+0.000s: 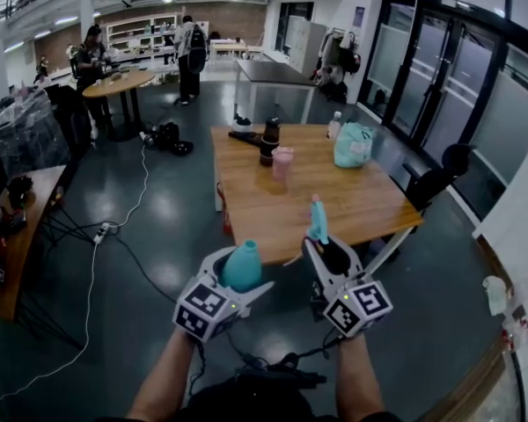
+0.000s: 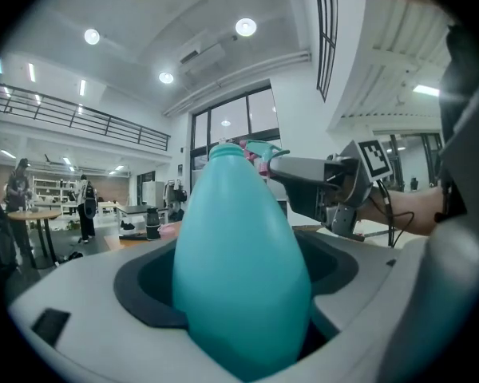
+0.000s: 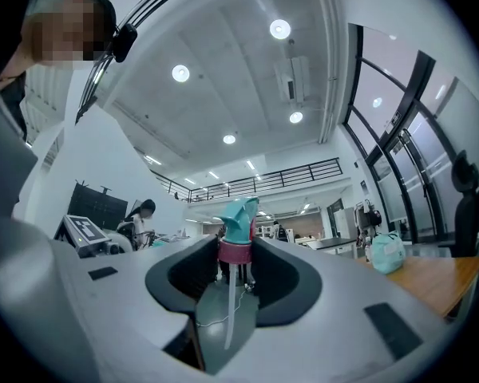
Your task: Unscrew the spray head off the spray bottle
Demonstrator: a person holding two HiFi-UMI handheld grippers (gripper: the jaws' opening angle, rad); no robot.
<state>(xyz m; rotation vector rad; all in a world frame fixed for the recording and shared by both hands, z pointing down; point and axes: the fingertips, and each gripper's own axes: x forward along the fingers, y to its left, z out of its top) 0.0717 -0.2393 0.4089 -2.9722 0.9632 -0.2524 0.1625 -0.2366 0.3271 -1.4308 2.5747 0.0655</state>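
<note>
I run two grippers: left gripper (image 1: 240, 281) clamps one bottle (image 1: 243, 264); right gripper (image 1: 322, 251) clamps one spray head (image 1: 318, 219).

Wooden desk (image 1: 334, 202) mid-scene. Far end: dark flask (image 1: 269, 141) upright, pink cup (image 1: 282, 162) just beside it, nearer and right. Teal bag (image 1: 353, 145) far right; small clear bottle (image 1: 334, 126) just behind bag. Low dark object (image 1: 244, 135) far left edge.

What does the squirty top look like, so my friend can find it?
Find the big wooden table, then look to its near edge. There the right hand-held gripper pinches the spray head. It alone has a teal trigger, a pink collar and a thin tube hanging down; the teal bottle in the left hand-held gripper is smooth and egg-shaped.
</note>
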